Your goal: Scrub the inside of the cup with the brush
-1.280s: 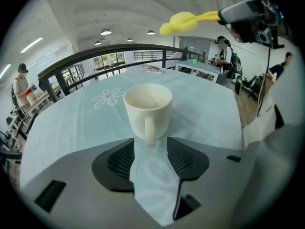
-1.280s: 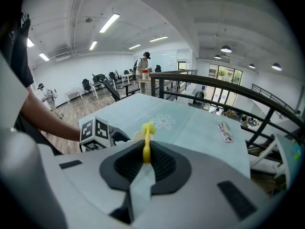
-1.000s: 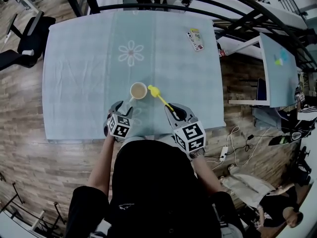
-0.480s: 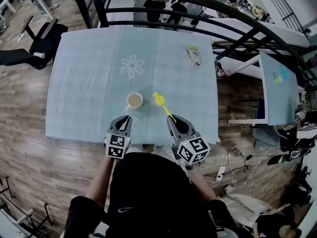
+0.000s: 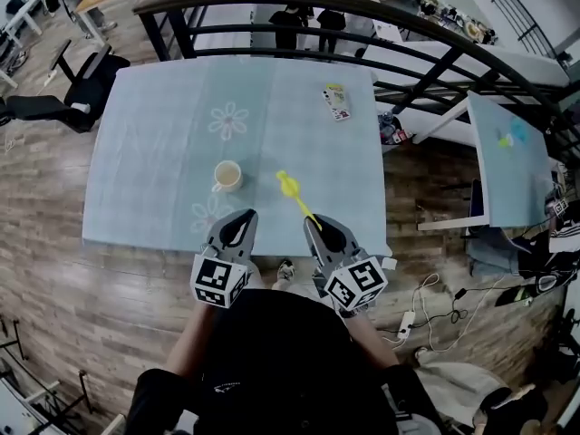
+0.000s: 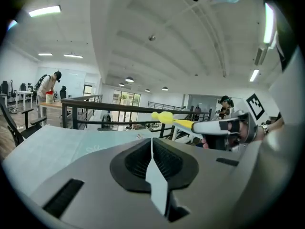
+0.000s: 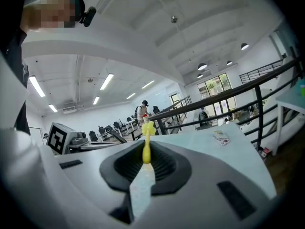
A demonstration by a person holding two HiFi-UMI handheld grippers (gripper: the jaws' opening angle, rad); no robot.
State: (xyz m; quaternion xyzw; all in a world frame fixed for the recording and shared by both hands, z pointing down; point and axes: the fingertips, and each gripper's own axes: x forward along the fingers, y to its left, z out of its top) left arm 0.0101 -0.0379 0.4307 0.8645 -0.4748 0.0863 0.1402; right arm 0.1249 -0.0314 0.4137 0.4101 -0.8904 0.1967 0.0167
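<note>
A cream cup (image 5: 227,176) stands on the pale blue tablecloth (image 5: 154,152), with nothing touching it. My left gripper (image 5: 243,217) hovers near the table's front edge, to the right of the cup and nearer to me. Its jaws have just closed and meet with nothing between them (image 6: 152,140). My right gripper (image 5: 314,223) is shut on the thin handle of the yellow brush (image 5: 288,187), whose head points away from me over the cloth. In the right gripper view the brush (image 7: 147,136) sticks straight out from the jaws (image 7: 146,159). The cup is hidden in both gripper views.
A small printed packet (image 5: 336,101) lies at the table's far right. A black railing (image 5: 362,27) runs behind the table. An office chair (image 5: 77,93) stands at the left, and a second small table (image 5: 507,157) at the right. Cables lie on the wooden floor.
Both grippers have risen and drawn back from the cup toward me. The left jaws, open beside the cup before, have shut empty. The brush has stayed in the right gripper.
</note>
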